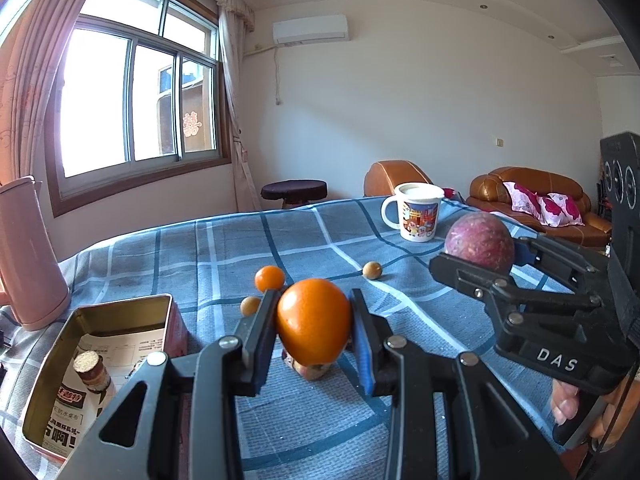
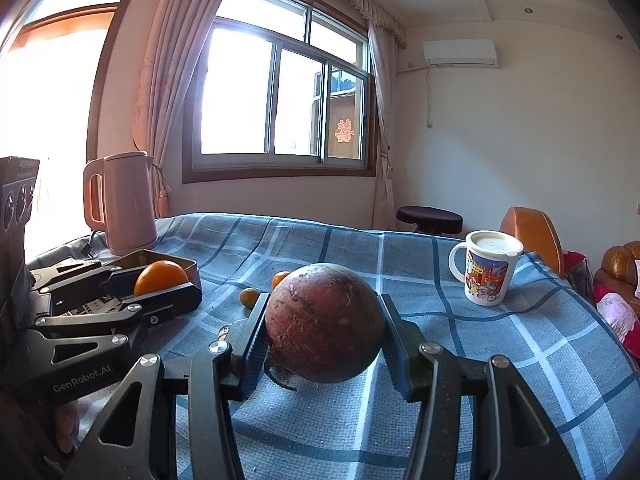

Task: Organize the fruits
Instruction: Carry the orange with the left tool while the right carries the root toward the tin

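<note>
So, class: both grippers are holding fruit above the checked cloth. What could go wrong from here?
1. The orange is round and smooth; the left gripper pinches only its sides, so it may slip.
2. The purple fruit bulges past the right gripper fingers and could roll out.
3. The open tin already holds a bottle and papers, leaving little room.

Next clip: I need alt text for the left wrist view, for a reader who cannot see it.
The left gripper clamps a round orange fruit above a blue checked tablecloth, beside an open rectangular metal tin. At right, the right gripper holds a round reddish-purple fruit; three small orange fruits and a white cartoon mug sit beyond.
</note>
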The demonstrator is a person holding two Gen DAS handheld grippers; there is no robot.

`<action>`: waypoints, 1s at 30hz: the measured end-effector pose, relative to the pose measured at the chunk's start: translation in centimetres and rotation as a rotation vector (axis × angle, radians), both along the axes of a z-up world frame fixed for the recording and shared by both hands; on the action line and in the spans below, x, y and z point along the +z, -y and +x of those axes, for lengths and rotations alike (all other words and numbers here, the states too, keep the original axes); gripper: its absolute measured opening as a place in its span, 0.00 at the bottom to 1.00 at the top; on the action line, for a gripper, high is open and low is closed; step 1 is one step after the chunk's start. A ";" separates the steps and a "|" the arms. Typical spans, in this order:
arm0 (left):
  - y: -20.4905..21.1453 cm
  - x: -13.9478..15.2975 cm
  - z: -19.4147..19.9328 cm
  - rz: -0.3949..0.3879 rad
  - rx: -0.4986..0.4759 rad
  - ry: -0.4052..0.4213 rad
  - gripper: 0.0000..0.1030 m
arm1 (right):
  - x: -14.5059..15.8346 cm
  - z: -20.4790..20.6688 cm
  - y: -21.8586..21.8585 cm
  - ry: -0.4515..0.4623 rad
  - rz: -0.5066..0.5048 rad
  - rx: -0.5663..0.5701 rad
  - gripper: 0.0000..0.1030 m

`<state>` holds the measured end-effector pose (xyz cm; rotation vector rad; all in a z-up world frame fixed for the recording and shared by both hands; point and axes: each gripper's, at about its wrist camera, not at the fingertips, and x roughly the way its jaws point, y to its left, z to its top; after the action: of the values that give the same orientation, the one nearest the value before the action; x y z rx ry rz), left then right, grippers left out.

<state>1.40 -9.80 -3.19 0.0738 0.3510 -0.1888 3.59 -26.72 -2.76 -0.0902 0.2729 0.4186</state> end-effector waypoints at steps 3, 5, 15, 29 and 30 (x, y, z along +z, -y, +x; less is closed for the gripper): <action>-0.3 0.0 0.1 -0.004 0.007 -0.005 0.35 | 0.0 0.0 -0.3 -0.007 -0.010 0.008 0.51; -0.5 0.0 0.0 -0.006 0.011 -0.006 0.35 | 0.0 0.1 -0.5 -0.015 -0.011 0.019 0.51; -2.1 0.0 -0.2 -0.022 0.041 -0.014 0.35 | 0.5 0.3 -2.0 -0.022 -0.039 0.061 0.51; -6.0 0.1 -0.1 -0.049 0.114 -0.038 0.35 | 2.1 0.9 -5.6 -0.024 -0.062 0.153 0.51; -6.4 0.1 -0.1 -0.051 0.121 -0.040 0.35 | 2.2 0.9 -6.0 -0.025 -0.066 0.160 0.51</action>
<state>1.34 -3.41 -3.12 -0.0018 0.3887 -0.0791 4.50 -20.75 -0.59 -0.1719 0.3057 0.5703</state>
